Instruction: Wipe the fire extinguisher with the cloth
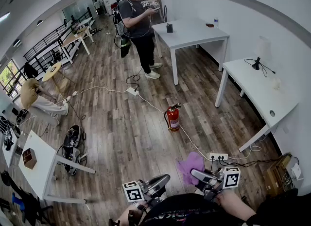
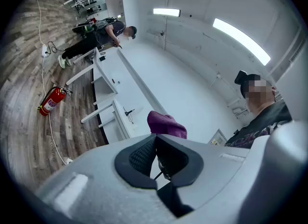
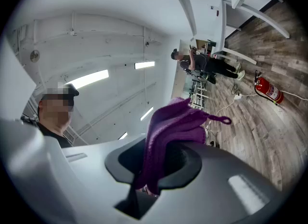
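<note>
A red fire extinguisher stands upright on the wood floor, well ahead of both grippers. It also shows in the left gripper view and in the right gripper view. My right gripper is shut on a purple cloth, which bunches out past the jaws. My left gripper is shut with nothing between its pads; the cloth shows just beyond it. Both grippers are held close to my body, low in the head view.
A person stands beyond the extinguisher beside a white table. Another white table lines the right wall. A power strip and its cable lie on the floor. A fan and a small table are at left.
</note>
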Tool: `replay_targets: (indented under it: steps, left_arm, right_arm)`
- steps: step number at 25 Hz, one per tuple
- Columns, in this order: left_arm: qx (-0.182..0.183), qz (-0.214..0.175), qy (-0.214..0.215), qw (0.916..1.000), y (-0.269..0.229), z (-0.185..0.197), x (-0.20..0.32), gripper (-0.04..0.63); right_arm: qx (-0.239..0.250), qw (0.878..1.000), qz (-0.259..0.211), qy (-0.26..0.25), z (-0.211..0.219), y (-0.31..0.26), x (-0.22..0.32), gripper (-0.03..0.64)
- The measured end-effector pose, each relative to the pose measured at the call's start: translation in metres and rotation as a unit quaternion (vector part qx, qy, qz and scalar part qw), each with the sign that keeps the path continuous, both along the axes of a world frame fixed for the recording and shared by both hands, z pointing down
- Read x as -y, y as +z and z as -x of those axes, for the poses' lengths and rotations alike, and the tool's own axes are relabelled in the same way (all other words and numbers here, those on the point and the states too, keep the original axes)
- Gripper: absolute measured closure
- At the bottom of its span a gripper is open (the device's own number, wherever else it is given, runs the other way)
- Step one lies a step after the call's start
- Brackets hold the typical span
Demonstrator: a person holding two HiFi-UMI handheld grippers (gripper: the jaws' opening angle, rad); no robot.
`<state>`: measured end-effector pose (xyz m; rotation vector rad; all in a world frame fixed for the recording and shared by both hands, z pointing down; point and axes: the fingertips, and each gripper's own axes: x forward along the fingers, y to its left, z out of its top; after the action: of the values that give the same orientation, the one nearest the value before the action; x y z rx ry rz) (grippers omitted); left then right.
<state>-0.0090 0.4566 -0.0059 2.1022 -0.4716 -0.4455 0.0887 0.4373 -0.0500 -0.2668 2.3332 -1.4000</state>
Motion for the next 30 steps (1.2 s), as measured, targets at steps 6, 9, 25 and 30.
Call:
replay_targets:
  steps: [6,9,25,30]
  left_arm:
    - [0.001,0.0,0.002,1.0,-0.001,-0.003,0.001,0.598]
    - [0.0,0.0,0.001,1.0,-0.001,-0.003,0.001,0.598]
    - [0.006,0.004,0.003,1.0,0.002,-0.006,0.002,0.598]
    - [0.009,0.006,0.001,0.9999,0.003,-0.009,0.005,0.598]
  right_arm:
    - [-0.001,1.0,-0.001,0.002,-0.003,-0.002,0.001,0.549]
    - [0.0,1.0,0.0,0.003,-0.003,-0.002,0.001,0.549]
    - [0.033,0.999,0.009,0.007,-0.007,-0.005,0.006,0.547]
    - [0.032,0.999,0.015,0.016,-0.016,0.0,0.011,0.546]
